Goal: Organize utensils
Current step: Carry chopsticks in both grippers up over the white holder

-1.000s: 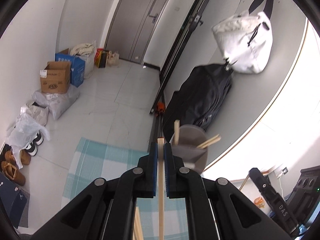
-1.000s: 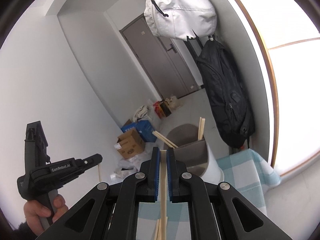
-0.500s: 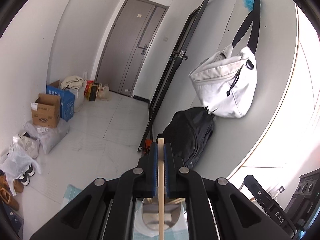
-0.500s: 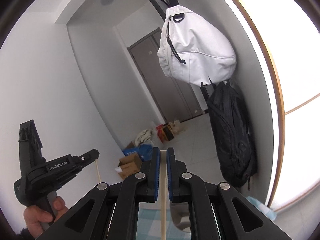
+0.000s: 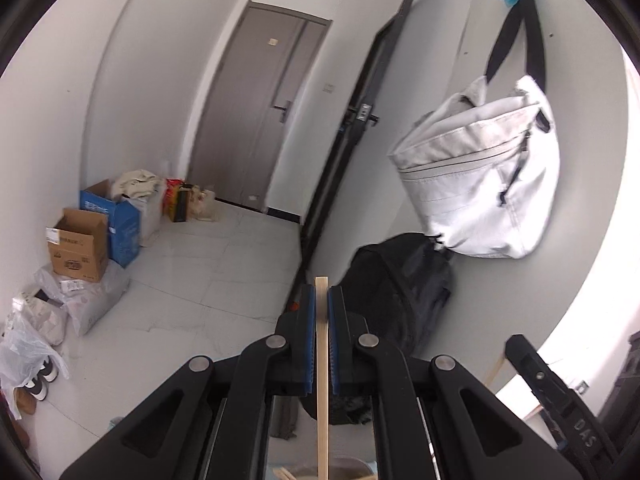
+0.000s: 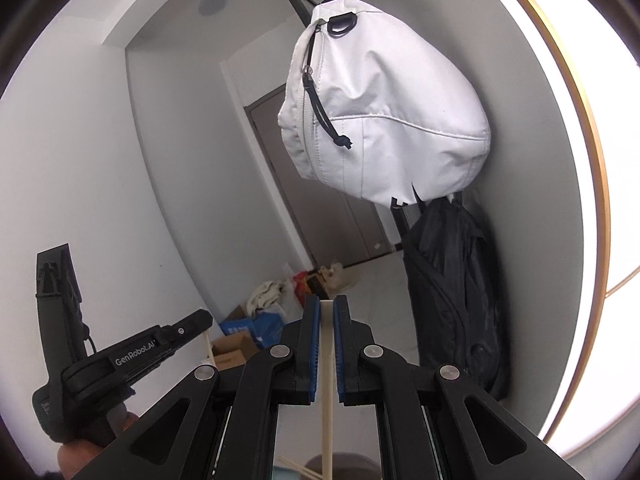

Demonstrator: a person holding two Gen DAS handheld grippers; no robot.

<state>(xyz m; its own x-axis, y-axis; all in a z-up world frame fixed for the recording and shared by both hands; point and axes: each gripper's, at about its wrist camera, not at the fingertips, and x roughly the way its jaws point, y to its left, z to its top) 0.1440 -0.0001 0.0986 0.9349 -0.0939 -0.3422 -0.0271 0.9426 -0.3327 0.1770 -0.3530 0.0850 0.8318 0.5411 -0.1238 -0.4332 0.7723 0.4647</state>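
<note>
Now each tongs pinches one wooden chopstick: the left tongs (image 5: 322,300) grip a flat stick (image 5: 322,392), the right tongs (image 6: 326,312) a paler one (image 6: 327,380). The holder's rim (image 5: 344,468) shows at six o'clock, directly below. To do this well, tip each stick down over the holder before loosening. Beyond, at one o'clock, hangs a white bag (image 6: 380,108).
</note>
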